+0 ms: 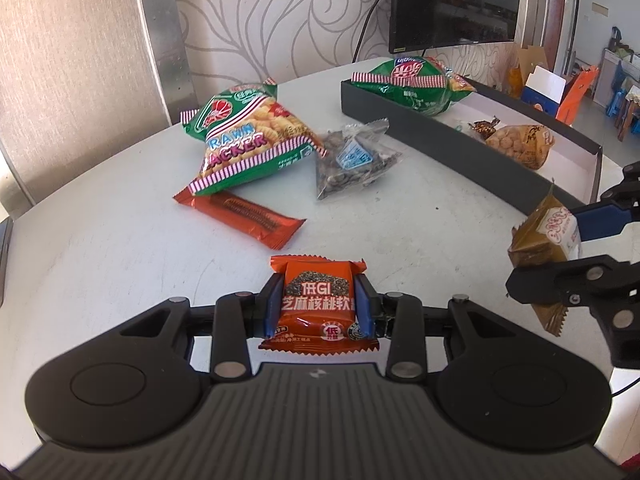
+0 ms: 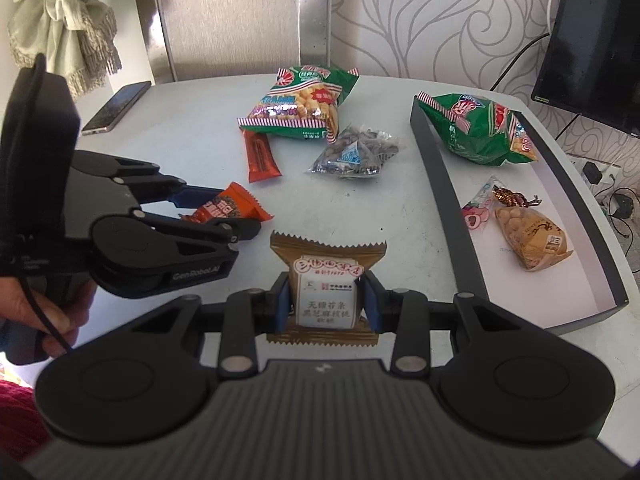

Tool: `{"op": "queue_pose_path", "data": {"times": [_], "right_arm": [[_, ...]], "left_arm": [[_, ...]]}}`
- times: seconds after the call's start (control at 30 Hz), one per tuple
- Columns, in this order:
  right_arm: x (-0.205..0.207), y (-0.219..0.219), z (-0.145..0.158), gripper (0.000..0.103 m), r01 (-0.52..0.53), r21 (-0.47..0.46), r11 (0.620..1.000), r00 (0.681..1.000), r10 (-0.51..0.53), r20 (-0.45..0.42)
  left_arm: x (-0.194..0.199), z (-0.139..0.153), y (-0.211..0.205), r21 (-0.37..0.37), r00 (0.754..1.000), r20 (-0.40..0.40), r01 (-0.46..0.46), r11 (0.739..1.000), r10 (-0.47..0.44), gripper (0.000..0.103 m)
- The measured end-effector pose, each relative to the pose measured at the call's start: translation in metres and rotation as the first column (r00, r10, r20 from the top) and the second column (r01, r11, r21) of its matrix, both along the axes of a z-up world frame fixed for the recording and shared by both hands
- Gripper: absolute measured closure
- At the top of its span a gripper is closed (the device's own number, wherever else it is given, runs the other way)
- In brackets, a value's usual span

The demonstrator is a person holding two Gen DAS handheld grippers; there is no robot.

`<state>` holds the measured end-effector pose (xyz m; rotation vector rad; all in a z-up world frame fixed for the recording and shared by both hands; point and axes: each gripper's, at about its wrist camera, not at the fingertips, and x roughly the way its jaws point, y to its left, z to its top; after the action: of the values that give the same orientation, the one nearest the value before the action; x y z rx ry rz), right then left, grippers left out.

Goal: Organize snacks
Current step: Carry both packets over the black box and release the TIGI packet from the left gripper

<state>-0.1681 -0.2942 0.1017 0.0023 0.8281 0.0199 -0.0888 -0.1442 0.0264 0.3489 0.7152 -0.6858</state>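
Observation:
My left gripper (image 1: 319, 304) is shut on an orange snack packet (image 1: 318, 280), held above the white table; it also shows in the right wrist view (image 2: 224, 210). My right gripper (image 2: 326, 300) is shut on a gold-brown snack packet (image 2: 326, 280), seen at the right of the left wrist view (image 1: 540, 240). A dark box with a white floor (image 2: 560, 272) stands at the right and holds a green crisp bag (image 2: 480, 128), a peanut bag (image 2: 528, 240) and small sweets (image 2: 508, 196). On the table lie a prawn cracker bag (image 2: 300, 104), a red bar (image 2: 260, 156) and a seed packet (image 2: 356, 154).
A phone (image 2: 116, 108) lies at the table's far left. A black monitor (image 2: 596, 40) with cables stands behind the box. A patterned wall and a metal post (image 2: 314, 16) back the table. A hand (image 2: 60, 312) holds the left gripper.

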Motion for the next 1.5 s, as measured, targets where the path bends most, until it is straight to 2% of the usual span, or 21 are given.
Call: {"op": "queue_pose_path", "data": {"times": [0.7, 1.5], "right_arm": [[-0.022, -0.013, 0.027, 0.063, 0.039, 0.018, 0.999, 0.996, -0.041, 0.082], [-0.032, -0.042, 0.039, 0.063, 0.070, 0.032, 0.997, 0.992, -0.073, 0.103]], "left_arm": [[-0.003, 0.024, -0.021, -0.019, 0.999, 0.046, 0.021, 1.000, -0.020, 0.061], [-0.006, 0.042, -0.070, -0.020, 0.994, 0.070, 0.082, 0.996, -0.080, 0.060]]}}
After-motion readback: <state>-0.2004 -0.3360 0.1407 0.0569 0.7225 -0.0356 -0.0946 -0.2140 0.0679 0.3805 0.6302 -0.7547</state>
